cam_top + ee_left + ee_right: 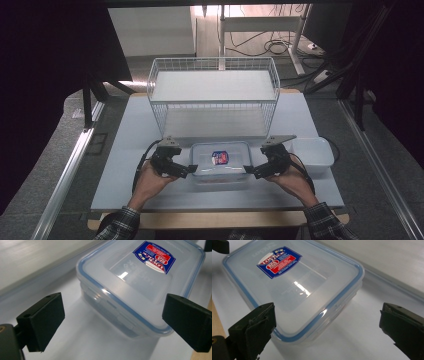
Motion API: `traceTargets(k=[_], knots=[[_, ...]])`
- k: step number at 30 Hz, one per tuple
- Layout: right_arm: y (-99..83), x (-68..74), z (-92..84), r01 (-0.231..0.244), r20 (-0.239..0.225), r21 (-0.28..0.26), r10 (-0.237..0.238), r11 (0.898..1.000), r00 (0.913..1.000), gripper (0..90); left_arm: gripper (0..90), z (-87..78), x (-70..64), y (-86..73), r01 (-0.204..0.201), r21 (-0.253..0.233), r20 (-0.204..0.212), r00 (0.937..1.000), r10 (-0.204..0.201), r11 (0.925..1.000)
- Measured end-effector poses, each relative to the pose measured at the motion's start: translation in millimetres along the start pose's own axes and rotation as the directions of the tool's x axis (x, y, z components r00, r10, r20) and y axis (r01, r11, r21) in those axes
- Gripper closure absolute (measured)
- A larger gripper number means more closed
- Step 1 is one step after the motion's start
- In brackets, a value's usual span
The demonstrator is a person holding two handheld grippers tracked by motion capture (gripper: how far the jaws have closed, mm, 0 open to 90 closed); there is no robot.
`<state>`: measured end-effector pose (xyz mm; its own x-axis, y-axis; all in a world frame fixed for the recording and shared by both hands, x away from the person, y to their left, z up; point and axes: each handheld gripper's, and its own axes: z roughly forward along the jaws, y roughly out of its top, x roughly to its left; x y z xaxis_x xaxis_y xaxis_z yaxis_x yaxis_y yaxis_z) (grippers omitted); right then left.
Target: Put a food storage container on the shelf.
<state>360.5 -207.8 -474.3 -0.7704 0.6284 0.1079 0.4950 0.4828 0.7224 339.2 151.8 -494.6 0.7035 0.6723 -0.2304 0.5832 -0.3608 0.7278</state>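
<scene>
Food box (220,159), clear plastic with a blue-edged lid (140,282) seated on it, sits at the near middle of the table (125,150), not yet lifted or opened. Left gripper (189,171) and right gripper (248,170) flank its two short ends, jaws spread wide, pads clear of the plastic. Farther back stands an empty wire basket (214,95); any carrying is likely ahead.

White wire basket (214,95) sits on table (125,165), just past both claws, between them and far edge. Small white tray (314,154) just right of right claw. Cables (270,46) on floor, well beyond.
</scene>
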Motion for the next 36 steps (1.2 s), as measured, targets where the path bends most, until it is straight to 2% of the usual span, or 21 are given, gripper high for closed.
traceTargets(k=[3, 7, 9, 10, 11, 12, 13, 15, 17, 18, 19, 20, 22, 25, 26, 28, 29, 30, 31, 32, 36], knots=[[4.1, -4.9, 7.1, -0.053, -0.052, 0.026, 0.054, 0.998, 0.9972, 4.4, 1.7, 9.3, 5.8, 0.3, 0.055, 0.004, 0.051, 0.9971, -0.055, 0.9985], [9.4, -9.5, 22.3, -0.104, -0.121, 0.064, 0.111, 0.993, 0.9864, 5.0, 0.9, 19.5, 13.5, 1.9, 0.103, 0.025, 0.133, 0.9854, -0.106, 0.9943], [11.4, -13.3, 29.3, -0.147, -0.17, 0.085, 0.16, 0.985, 0.9724, 5.2, 0.8, 23.6, 14.2, 1.9, 0.131, 0.03, 0.168, 0.9768, -0.134, 0.991], [12.3, -16.7, 34.5, -0.173, -0.203, 0.104, 0.191, 0.979, 0.9602, 4.8, 0.5, 26.1, 14.8, 1.5, 0.138, 0.041, 0.189, 0.9713, -0.144, 0.9895], [12.3, -16.7, 34.5, -0.173, -0.203, 0.104, 0.191, 0.979, 0.9602, 4.8, 0.5, 29.2, 15.1, 0.7, 0.149, 0.066, 0.222, 0.9618, -0.16, 0.9867], [12.3, -18.5, 36.8, -0.189, -0.223, 0.119, 0.212, 0.975, 0.9515, 4.0, 0.5, 32.7, 14.3, -0.6, 0.169, 0.081, 0.253, 0.9498, -0.185, 0.9822], [11.8, -20.2, 39.0, -0.208, -0.236, 0.134, 0.235, 0.969, 0.9429, 3.3, 0.0, 33.4, 15.4, -2.3, 0.183, 0.087, 0.262, 0.9442, -0.2, 0.9792], [9.7, -23.9, 40.7, -0.234, -0.261, 0.152, 0.268, 0.96, 0.9274, 4.1, 0.8, 31.1, 15.7, -3.6, 0.186, 0.098, 0.271, 0.9402, -0.206, 0.9776], [7.6, -25.8, 39.0, -0.246, -0.276, 0.172, 0.286, 0.954, 0.9174, 6.5, 5.5, 26.5, 13.9, -4.6, 0.19, 0.095, 0.265, 0.9415, -0.208, 0.9773], [5.3, -26.3, 37.6, -0.265, -0.287, 0.189, 0.311, 0.946, 0.9061, 8.6, 10.5, 21.9, 12.8, -6.9, 0.193, 0.09, 0.266, 0.9407, -0.21, 0.9771], [5.3, -26.3, 37.6, -0.265, -0.287, 0.189, 0.311, 0.946, 0.9061, 8.6, 12.1, 21.9, 12.8, -6.9, 0.193, 0.09, 0.266, 0.9407, -0.21, 0.9771], [4.0, -26.2, 36.5, -0.273, -0.294, 0.191, 0.32, 0.943, 0.9009, 10.4, 12.1, 19.8, 13.2, -9.2, 0.193, 0.091, 0.276, 0.9378, -0.211, 0.9771], [2.6, -25.5, 31.8, -0.284, -0.291, 0.178, 0.326, 0.942, 0.8994, 17.0, 15.4, 16.5, 13.6, -12.2, 0.205, 0.086, 0.287, 0.9321, -0.221, 0.9749], [0.8, -22.3, 23.5, -0.28, -0.284, 0.16, 0.316, 0.947, 0.9053, 23.5, 24.5, 9.8, 14.7, -16.7, 0.245, 0.059, 0.293, 0.9224, -0.251, 0.9678], [-0.4, -21.6, 21.0, -0.292, -0.282, 0.152, 0.325, 0.944, 0.9028, 27.1, 28.4, 8.0, 14.9, -17.9, 0.253, 0.048, 0.298, 0.9196, -0.256, 0.9663], [-3.2, -24.0, 15.3, -0.33, -0.295, 0.138, 0.357, 0.934, 0.8865, 34.9, 35.7, 3.5, 15.0, -20.4, 0.27, 0.027, 0.305, 0.9147, -0.265, 0.9625], [-4.3, -24.8, 13.6, -0.334, -0.3, 0.131, 0.358, 0.934, 0.8841, 37.6, 38.5, 2.0, 15.0, -21.0, 0.279, 0.018, 0.307, 0.9122, -0.271, 0.9601], [-5.3, -24.8, 11.5, -0.347, -0.303, 0.125, 0.369, 0.929, 0.8784, 39.1, 40.3, 1.0, 14.6, -20.8, 0.281, 0.011, 0.305, 0.9129, -0.271, 0.9597], [-5.5, -23.6, 9.9, -0.352, -0.297, 0.123, 0.373, 0.928, 0.879, 39.7, 41.5, 0.4, 14.4, -20.3, 0.285, 0.007, 0.301, 0.9136, -0.274, 0.9585], [-4.9, -19.9, 6.4, -0.344, -0.275, 0.111, 0.362, 0.932, 0.8906, 42.9, 44.7, -0.2, 14.2, -19.7, 0.294, -0.007, 0.295, 0.9139, -0.279, 0.9556], [-6.0, -19.3, 0.0, -0.349, -0.28, 0.074, 0.355, 0.934, 0.892, 51.9, 50.1, -5.6, 16.0, -17.6, 0.302, -0.067, 0.277, 0.9213, -0.273, 0.9508]])
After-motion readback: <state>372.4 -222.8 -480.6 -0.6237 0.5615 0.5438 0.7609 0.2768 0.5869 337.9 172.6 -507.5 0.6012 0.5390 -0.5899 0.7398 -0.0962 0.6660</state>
